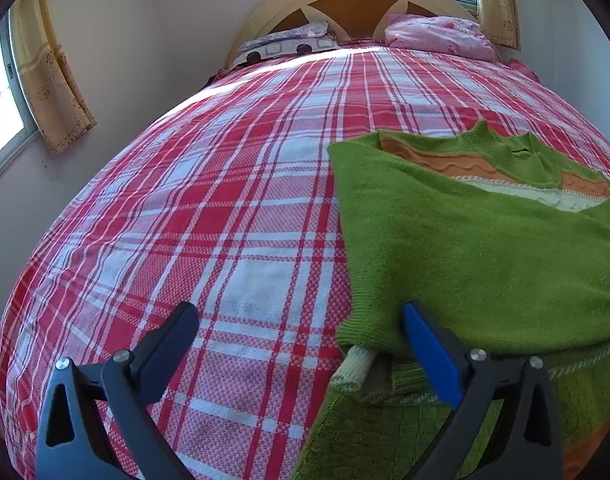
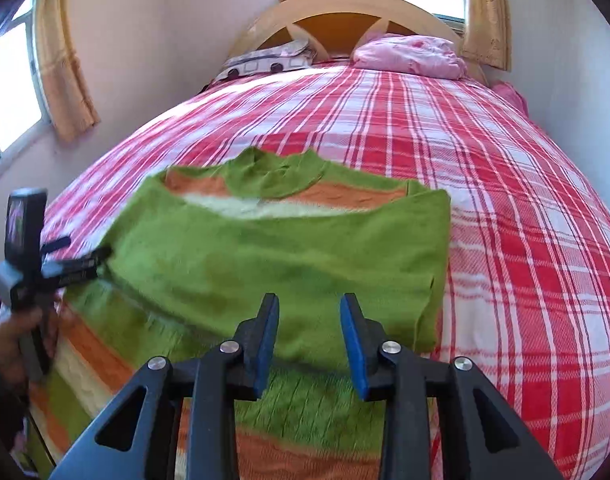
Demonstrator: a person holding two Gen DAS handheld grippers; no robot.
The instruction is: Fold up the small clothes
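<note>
Sweater point(image 2: 273, 264) lay on the bed point(image 2: 525, 240), its green panel folded across the striped body. Both my jaws stood released, empty, at its near edge. I judged the next fold needed a fresh grip on the hem.

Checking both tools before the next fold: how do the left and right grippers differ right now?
The left gripper has its jaws spread wide; the right gripper has its jaws only partly apart. The left one straddles the green sweater's side edge, with one finger over the plaid bedspread; the right one sits over the folded green panel, well inside its edges. Both are open, grip no cloth, and point down toward the bed.
</note>
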